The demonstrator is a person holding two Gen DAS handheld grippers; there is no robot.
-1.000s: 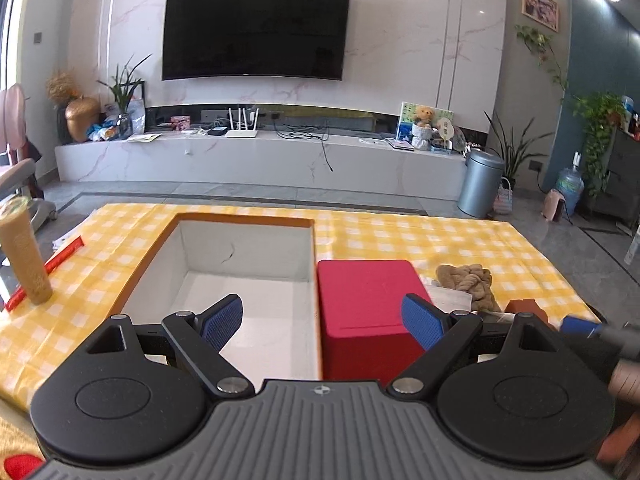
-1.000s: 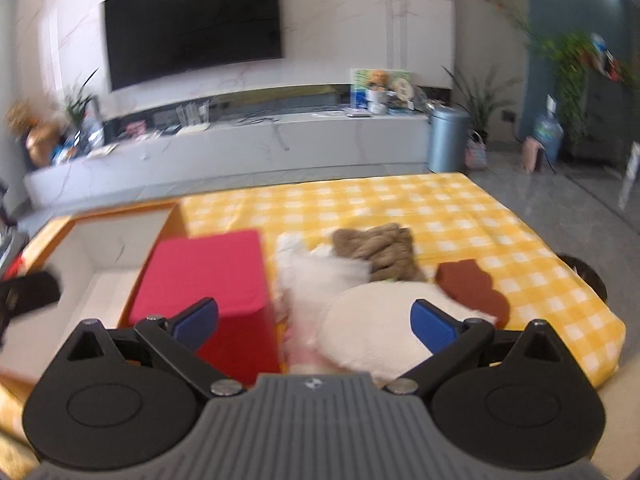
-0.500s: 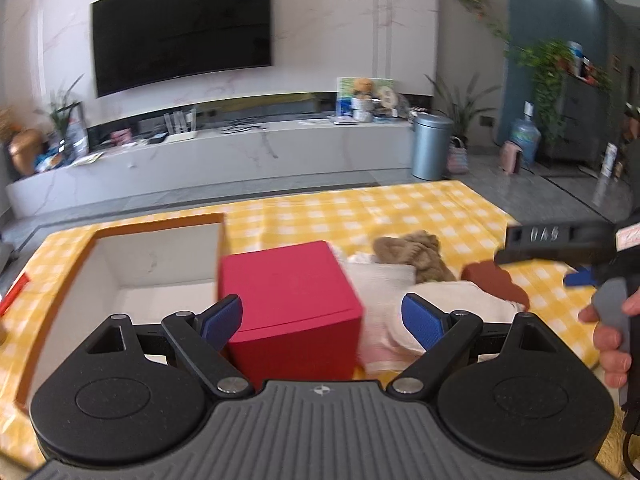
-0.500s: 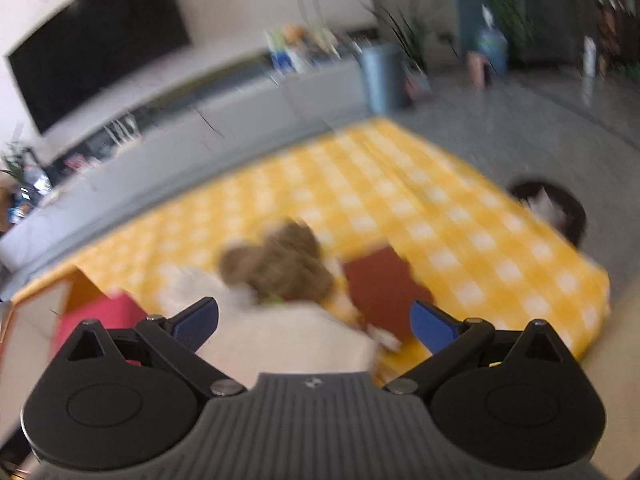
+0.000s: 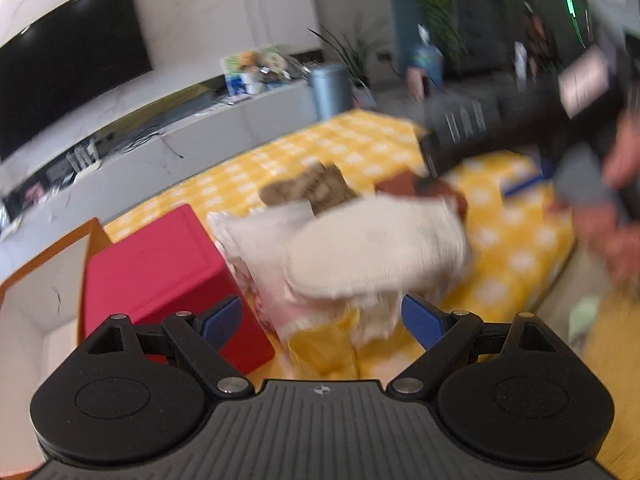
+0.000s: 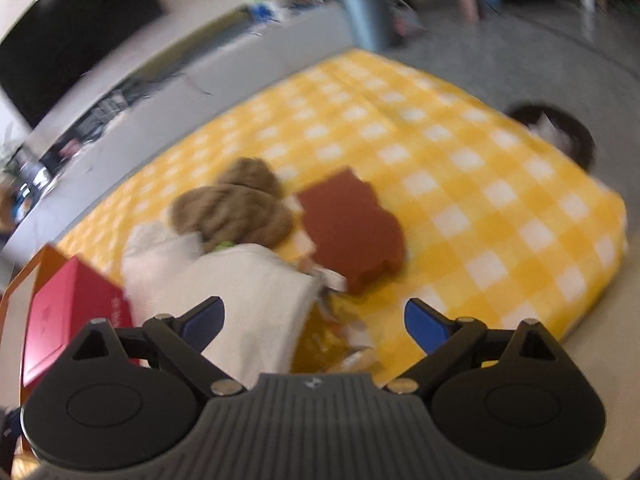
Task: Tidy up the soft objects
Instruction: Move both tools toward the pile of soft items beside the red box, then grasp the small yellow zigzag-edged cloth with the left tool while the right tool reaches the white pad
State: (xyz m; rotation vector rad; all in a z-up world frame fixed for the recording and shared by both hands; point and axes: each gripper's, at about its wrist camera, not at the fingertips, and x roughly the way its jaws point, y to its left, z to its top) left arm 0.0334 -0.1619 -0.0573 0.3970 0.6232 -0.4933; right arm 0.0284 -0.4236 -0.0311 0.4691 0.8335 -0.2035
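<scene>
A pile of soft things lies on the yellow checked tablecloth [image 6: 460, 184]: a white cushion [image 5: 372, 252] [image 6: 248, 300], a brown knitted bundle [image 5: 308, 190] [image 6: 236, 210] and a flat rust-red pad [image 6: 352, 224] [image 5: 416, 188]. My left gripper [image 5: 322, 322] is open just in front of the white cushion, with nothing between its fingers. My right gripper [image 6: 314, 320] is open above the near edge of the pile, over the cushion and the rust-red pad. Both views are blurred by motion.
A red box [image 5: 160, 272] [image 6: 68, 312] stands left of the pile, beside an open orange-rimmed white box [image 5: 36, 304]. In the left wrist view a person's hand [image 5: 616, 200] holds the right gripper's body at the far right. The table's right edge drops to grey floor [image 6: 520, 56].
Both grippers have swung to the right and tilted, away from the open box and toward the soft pile. The right gripper now looks down on the brown bundle and rust-red pad.
</scene>
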